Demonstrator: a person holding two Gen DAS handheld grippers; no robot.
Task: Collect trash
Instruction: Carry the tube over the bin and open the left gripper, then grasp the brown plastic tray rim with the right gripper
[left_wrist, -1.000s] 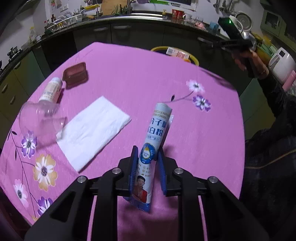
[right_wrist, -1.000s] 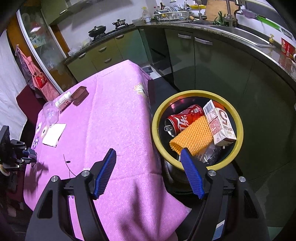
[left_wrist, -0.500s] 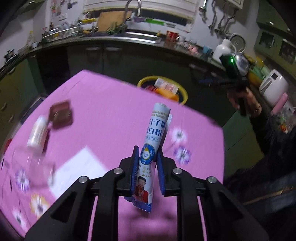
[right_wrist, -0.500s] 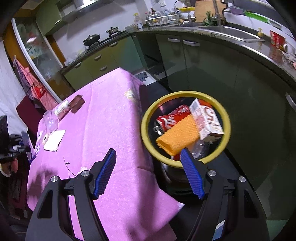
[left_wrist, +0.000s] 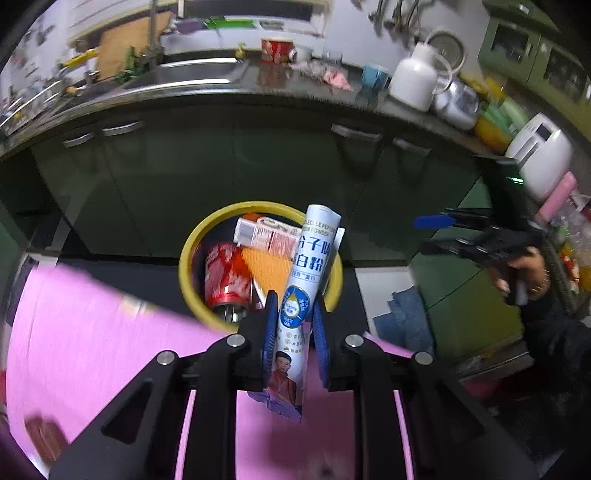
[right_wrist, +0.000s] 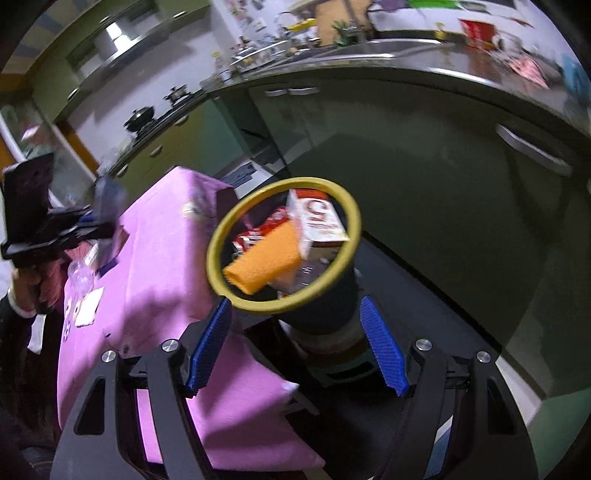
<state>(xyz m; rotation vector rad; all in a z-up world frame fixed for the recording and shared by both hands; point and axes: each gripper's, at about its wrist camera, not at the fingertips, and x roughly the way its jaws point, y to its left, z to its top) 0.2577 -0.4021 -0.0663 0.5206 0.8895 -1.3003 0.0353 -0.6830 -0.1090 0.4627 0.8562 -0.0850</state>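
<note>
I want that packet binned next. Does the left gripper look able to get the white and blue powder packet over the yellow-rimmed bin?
Probably yes: the left gripper grips the white and blue powder packet, and nothing blocks the yellow-rimmed bin ahead.

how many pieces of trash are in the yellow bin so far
3 show in the yellow-rimmed bin: a red soda can on the left, an orange foam net in the middle, a drink carton at the back. More may lie hidden beneath.
</note>
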